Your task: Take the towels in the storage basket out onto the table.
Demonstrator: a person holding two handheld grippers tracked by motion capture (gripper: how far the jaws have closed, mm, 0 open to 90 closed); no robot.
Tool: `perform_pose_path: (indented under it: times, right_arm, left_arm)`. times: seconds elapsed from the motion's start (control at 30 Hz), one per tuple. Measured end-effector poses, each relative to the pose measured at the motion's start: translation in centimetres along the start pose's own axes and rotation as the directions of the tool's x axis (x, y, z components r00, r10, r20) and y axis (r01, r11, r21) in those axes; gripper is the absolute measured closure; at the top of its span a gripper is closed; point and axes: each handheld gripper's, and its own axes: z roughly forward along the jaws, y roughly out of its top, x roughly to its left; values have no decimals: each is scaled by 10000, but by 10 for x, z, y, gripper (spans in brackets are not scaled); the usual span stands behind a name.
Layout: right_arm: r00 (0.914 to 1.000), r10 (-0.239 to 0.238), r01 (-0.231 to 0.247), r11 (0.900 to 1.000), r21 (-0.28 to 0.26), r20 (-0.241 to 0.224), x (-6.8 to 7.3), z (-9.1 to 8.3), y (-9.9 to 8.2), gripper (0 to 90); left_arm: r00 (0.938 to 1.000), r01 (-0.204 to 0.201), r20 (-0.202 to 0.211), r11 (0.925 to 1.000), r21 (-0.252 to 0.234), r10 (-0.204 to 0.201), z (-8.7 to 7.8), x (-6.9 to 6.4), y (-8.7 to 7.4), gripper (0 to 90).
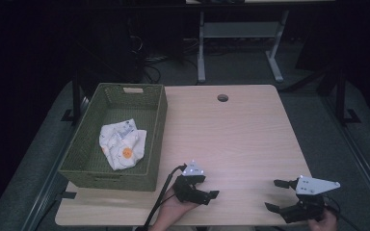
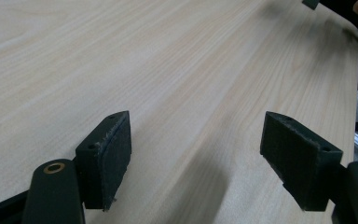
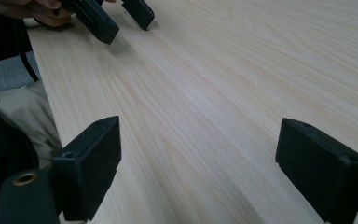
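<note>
A: Is the room bright?

B: No. It is dark all round. Only the pale wooden worktop (image 1: 236, 130) gets light, from above.

A: Any shadows?

B: Soft ones lie on the wood under the black left gripper (image 2: 196, 154) and the black right gripper (image 3: 198, 168).

A: Is it sharp?

B: The high view is grainy. Up close the wood looks clear, but far parts go fuzzy.

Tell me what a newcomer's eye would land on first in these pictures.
The green woven basket at the table's left side stands out, with a crumpled white cloth bearing an orange spot lying inside it. Near the table's front edge, the left gripper and right gripper rest with fingers wide apart, nothing between them.
</note>
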Motion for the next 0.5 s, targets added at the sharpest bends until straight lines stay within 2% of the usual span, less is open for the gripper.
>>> perform_pose_path:
  times: [0.2,0.37,0.5]
  right_arm:
    - [10000,12,-12,10000,-33,17,0,0,0,138]
    - [10000,11,-10,10000,-38,7,2,1,1,138]
    - [10000,7,-7,10000,10,1,2,2,1,138]
  left_arm:
    - [10000,-59,19,10000,-45,59,-7,4,10,251]
    - [9995,-288,125,9994,180,286,-11,9,22,253]
    - [9990,-438,12,9985,332,438,-18,15,34,254]
